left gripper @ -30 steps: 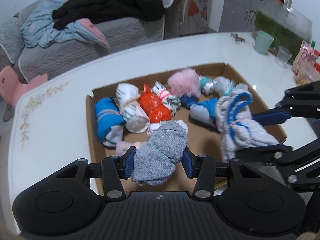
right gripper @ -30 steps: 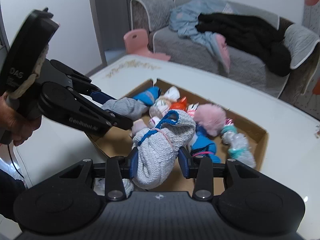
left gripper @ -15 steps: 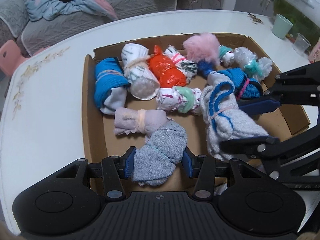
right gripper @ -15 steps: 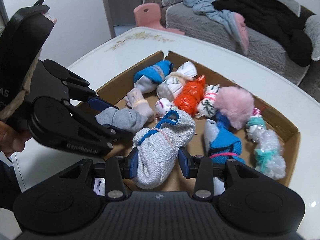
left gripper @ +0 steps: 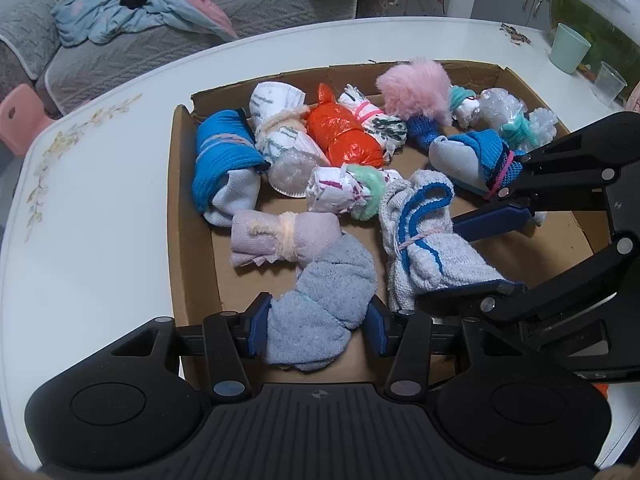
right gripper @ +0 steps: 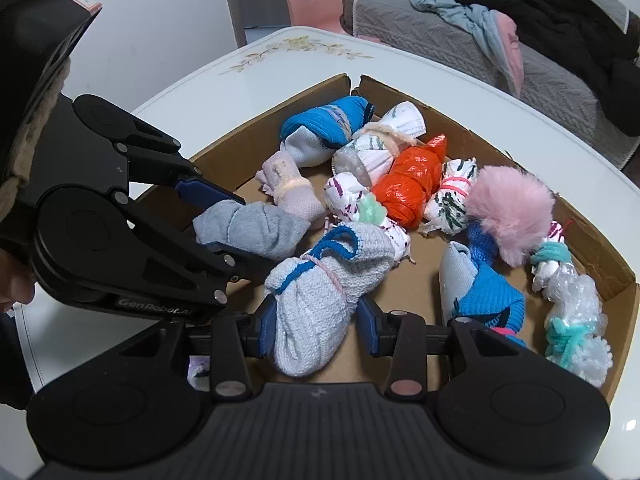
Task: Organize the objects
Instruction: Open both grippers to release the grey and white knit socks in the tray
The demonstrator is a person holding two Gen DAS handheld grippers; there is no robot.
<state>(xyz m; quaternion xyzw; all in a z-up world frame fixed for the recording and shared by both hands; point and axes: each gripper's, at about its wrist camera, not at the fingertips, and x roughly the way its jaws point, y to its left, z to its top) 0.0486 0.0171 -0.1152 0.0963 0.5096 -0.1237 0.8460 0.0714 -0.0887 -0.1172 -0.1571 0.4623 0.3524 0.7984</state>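
Note:
A shallow cardboard box (left gripper: pixel 192 240) (right gripper: pixel 600 236) on a white table holds several rolled sock bundles. My left gripper (left gripper: pixel 316 330) is shut on a grey-blue sock bundle (left gripper: pixel 324 312) (right gripper: pixel 256 230) low over the box's near left part, beside a pale pink bundle (left gripper: pixel 280 238). My right gripper (right gripper: pixel 318 330) is shut on a white bundle with blue trim (right gripper: pixel 320 292) (left gripper: pixel 424 248), just to the right of the left one. An orange bundle (left gripper: pixel 344 136), a fluffy pink one (left gripper: pixel 416 88) and blue ones (left gripper: pixel 224 160) lie further back.
A sofa (left gripper: pixel 120 48) with clothes stands beyond the table, with a pink stool (right gripper: pixel 316 4) beside it. A green cup (left gripper: pixel 568 48), a clear cup (left gripper: pixel 610 82) and a fish tank (left gripper: pixel 592 4) stand at the table's far right.
Both grippers have come down and forward into the box with their bundles still held. The box's contents now appear closer and larger.

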